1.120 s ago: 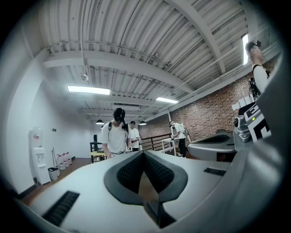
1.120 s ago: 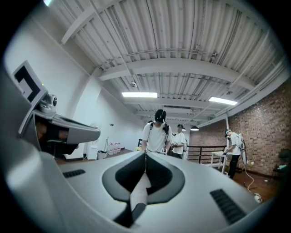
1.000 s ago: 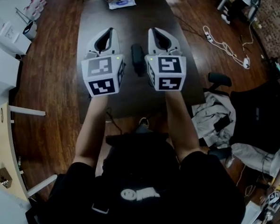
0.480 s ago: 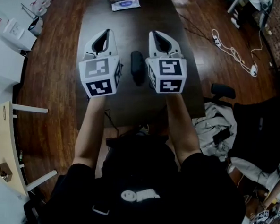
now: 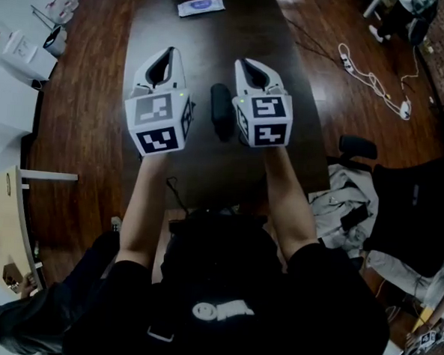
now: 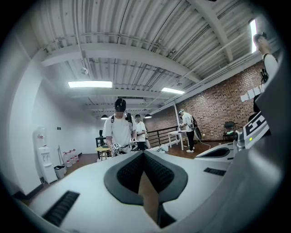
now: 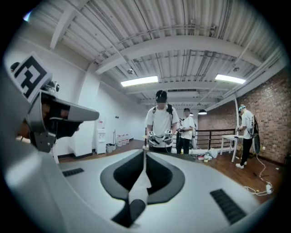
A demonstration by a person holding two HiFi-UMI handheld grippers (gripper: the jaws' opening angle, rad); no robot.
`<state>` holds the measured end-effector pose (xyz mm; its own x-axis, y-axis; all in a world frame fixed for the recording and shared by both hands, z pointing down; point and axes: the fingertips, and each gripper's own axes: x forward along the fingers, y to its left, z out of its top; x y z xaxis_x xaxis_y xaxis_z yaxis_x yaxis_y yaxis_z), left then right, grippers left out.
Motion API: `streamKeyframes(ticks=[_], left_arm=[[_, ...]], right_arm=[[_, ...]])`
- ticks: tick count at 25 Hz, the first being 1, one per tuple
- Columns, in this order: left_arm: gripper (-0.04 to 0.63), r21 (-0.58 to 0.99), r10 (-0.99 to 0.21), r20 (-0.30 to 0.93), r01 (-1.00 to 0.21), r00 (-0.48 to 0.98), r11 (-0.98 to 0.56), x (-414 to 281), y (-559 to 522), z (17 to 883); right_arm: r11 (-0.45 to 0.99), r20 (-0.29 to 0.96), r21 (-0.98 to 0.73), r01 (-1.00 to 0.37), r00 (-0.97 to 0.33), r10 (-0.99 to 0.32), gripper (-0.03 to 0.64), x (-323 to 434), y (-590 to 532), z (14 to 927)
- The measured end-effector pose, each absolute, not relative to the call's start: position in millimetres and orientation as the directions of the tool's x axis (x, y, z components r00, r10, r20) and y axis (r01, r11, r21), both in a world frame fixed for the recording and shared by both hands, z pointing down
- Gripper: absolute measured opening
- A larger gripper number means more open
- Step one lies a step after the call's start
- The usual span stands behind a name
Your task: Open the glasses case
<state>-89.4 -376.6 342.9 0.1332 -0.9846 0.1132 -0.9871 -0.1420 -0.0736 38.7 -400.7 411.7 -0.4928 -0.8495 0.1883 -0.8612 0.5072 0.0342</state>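
Currently logged, from the head view:

- 1 glasses case: dark, oblong, apparently closed. It lies flat on the dark table, long axis running 12 to 6 o'clock, between the 2 grippers. Neither pair of jaws is on it.
- 1 left gripper: at 9 o'clock of the case, pointing to 12 o'clock. Its jaws are pressed together with nothing between them.
- 1 right gripper: at 3 o'clock of the case, just beside it, pointing to 12 o'clock. Its jaws have just been opening and show only a thin slit; nothing sits between them.
- 1 pale sheet of paper: at the table's 12 o'clock end, well apart from the case.
- 1 office chair and 1 heap of clothes: on the wooden floor at 3 to 4 o'clock of the table.
- 1 white cable: loose on the floor at 2 o'clock.
- 1 standing person in a white shirt: straight ahead in both gripper views, with others behind.
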Motion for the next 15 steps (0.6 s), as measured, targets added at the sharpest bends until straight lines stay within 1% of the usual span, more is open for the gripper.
streamKeyframes(ticks=[3,5,6,8,10,11,12,13,15], left_arm=[[-0.008,-0.06,-0.981,0.129,-0.986,0.146,-0.154,-98,-385,349],[-0.008,-0.057,-0.98,0.134,-0.986,0.148,-0.156,-106,-391,353],[-0.008,-0.057,-0.98,0.136,-0.986,0.147,-0.156,-110,-393,355],[-0.008,-0.051,-0.979,0.142,-0.987,0.146,-0.155,-119,-397,360],[-0.008,-0.047,-0.979,0.15,-0.988,0.139,-0.147,-130,-399,364],[-0.008,-0.046,-0.979,0.156,-0.989,0.133,-0.141,-136,-400,367],[-0.008,-0.046,-0.979,0.162,-0.99,0.126,-0.135,-142,-400,370],[-0.008,-0.046,-0.979,0.166,-0.991,0.12,-0.129,-148,-400,372],[-0.008,-0.042,-0.979,0.171,-0.992,0.108,-0.116,-159,-400,375]], right_arm=[[0.514,0.271,0.008,-0.858,-0.493,-0.827,0.04,32,-413,443],[0.528,0.331,-0.007,-0.849,-0.5,-0.8,0.08,25,-421,469],[0.531,0.364,-0.015,-0.847,-0.499,-0.786,0.085,22,-425,484],[0.541,0.44,-0.034,-0.84,-0.499,-0.746,0.138,15,-429,517],[0.549,0.515,-0.047,-0.834,-0.491,-0.702,0.24,9,-431,549],[0.548,0.545,-0.05,-0.835,-0.482,-0.686,0.261,6,-432,564],[0.545,0.572,-0.053,-0.837,-0.473,-0.671,0.299,5,-433,578],[0.541,0.599,-0.06,-0.839,-0.464,-0.653,0.313,3,-435,594],[0.527,0.663,-0.093,-0.844,-0.448,-0.599,0.375,2,-438,635]])
